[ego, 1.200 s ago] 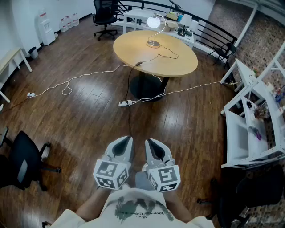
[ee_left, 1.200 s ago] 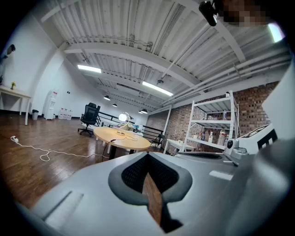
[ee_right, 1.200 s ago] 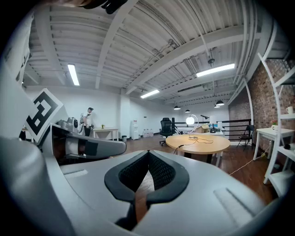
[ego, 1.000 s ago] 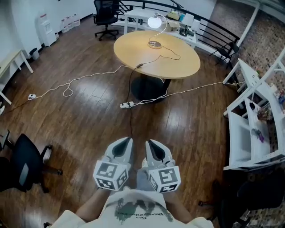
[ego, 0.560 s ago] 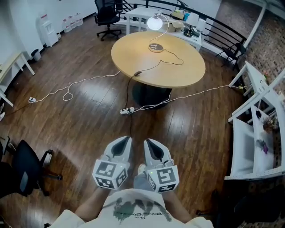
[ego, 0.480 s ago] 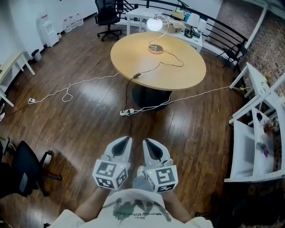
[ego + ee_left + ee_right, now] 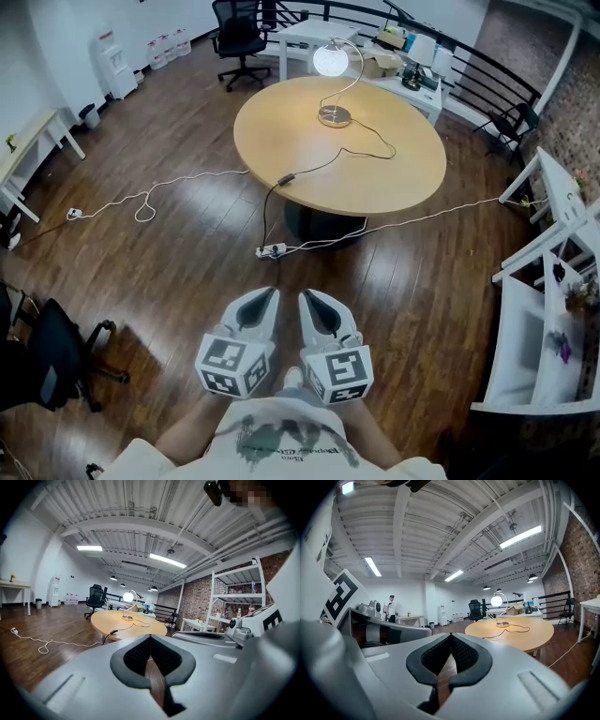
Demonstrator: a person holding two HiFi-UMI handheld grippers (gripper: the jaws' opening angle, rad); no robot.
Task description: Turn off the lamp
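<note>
Dark wood floor (image 7: 141, 253) fills most of what I see, with a round wooden desk (image 7: 403, 178) ahead of me and well apart from both tools. The lamp (image 7: 330, 61) stands on the far side of that desk. Its globe glows, so it is on, and its round base (image 7: 335, 116) sits flat on the wood. A thin cord (image 7: 373, 142) snakes from the base across the top to a small dark piece (image 7: 285, 178) at the near edge, then drops to a power strip (image 7: 272, 250) on the floor.

I hold the left tool (image 7: 265, 298) and the right tool (image 7: 310, 300) low and side by side, close to my body. Each has its jaws brought together at the tips, with nothing between them.

I judge this to be the approach: nothing on the desk is within reach. Next I need to close in on the desk and find the switch. From here I cannot tell whether it sits on the base or is the dark piece on the cord. One tool's closed tip should then serve to press it.
</note>
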